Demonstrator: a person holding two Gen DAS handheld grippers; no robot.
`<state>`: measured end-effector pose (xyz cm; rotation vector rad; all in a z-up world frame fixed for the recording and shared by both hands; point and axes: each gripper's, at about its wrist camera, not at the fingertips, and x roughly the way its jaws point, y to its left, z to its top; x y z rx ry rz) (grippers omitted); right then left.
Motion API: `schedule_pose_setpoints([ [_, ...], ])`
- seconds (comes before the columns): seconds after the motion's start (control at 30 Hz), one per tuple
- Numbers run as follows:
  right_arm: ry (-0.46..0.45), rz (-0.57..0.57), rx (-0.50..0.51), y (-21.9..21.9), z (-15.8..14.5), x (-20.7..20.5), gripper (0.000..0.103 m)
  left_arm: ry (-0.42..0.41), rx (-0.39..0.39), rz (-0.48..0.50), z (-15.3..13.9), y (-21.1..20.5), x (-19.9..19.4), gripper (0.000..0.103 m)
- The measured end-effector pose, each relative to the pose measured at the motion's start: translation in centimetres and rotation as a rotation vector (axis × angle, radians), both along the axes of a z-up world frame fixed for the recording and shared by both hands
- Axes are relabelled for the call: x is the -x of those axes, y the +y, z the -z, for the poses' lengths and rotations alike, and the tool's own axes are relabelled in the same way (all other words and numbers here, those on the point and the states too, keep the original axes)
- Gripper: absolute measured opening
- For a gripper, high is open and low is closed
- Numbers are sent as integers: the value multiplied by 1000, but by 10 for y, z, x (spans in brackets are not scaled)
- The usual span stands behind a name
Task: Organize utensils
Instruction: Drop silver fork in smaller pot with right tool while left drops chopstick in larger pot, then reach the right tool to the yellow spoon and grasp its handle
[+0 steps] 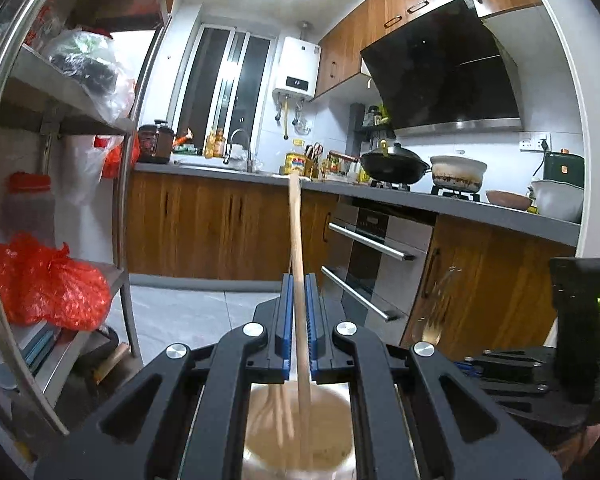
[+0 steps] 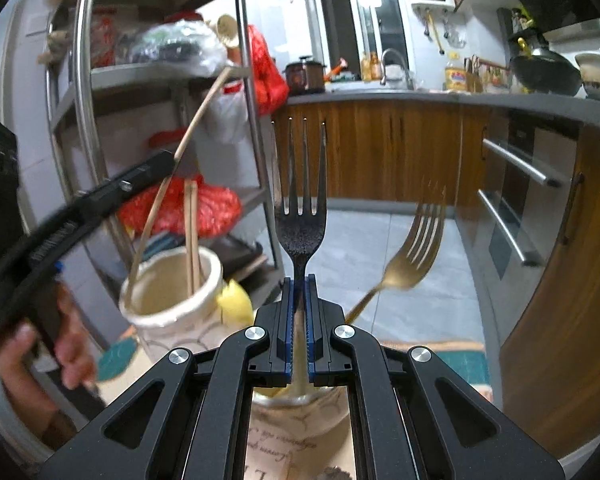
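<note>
My left gripper (image 1: 299,280) is shut on a long wooden chopstick (image 1: 296,232) that runs down into a cream ceramic cup (image 1: 332,436) just below the jaws. In the right wrist view that cup (image 2: 168,312) stands at lower left with two more chopsticks (image 2: 192,232) in it, and the left gripper (image 2: 168,162) grips the slanted chopstick (image 2: 198,120) above it. My right gripper (image 2: 299,284) is shut on the handle of a black fork (image 2: 300,216), tines up. Below it is a second patterned cup (image 2: 300,416) holding a gold fork (image 2: 416,252), which leans right.
A steel shelf rack (image 2: 84,92) with red bags (image 1: 48,284) stands close on the left. The grey counter (image 1: 460,204), an oven with bar handles (image 1: 372,240) and wooden cabinets run along the back and right. A hand (image 2: 68,340) holds the left tool. A patterned mat (image 2: 432,356) lies under the cups.
</note>
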<state>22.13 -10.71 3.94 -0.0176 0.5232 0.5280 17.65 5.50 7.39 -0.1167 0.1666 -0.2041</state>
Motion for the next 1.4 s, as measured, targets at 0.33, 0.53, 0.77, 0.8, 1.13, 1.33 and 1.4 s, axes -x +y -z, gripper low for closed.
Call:
schedule_pose_setpoints([
  [0.33, 67, 10, 20, 6, 24, 1, 6, 103, -35, 7, 29, 11, 16, 6],
  [0.53, 71, 4, 29, 7, 23, 0, 6, 114, -25, 10, 32, 14, 18, 6],
  [0.77, 65, 23, 17, 2, 16, 1, 20, 129, -54, 12, 32, 11, 22, 6],
  [0.8, 61, 23, 8, 1, 14, 2, 27, 132, -57, 13, 31, 10, 22, 6],
  [1.13, -13, 53, -25, -24, -10, 39, 59, 188, -85, -4, 27, 8, 47, 41],
  [1.33, -27, 81, -31, -49, -15, 66, 86, 212, -102, -3, 25, 4, 75, 74],
  [1.4, -27, 91, -32, -58, -16, 75, 93, 220, -103, -2, 23, 3, 85, 85],
])
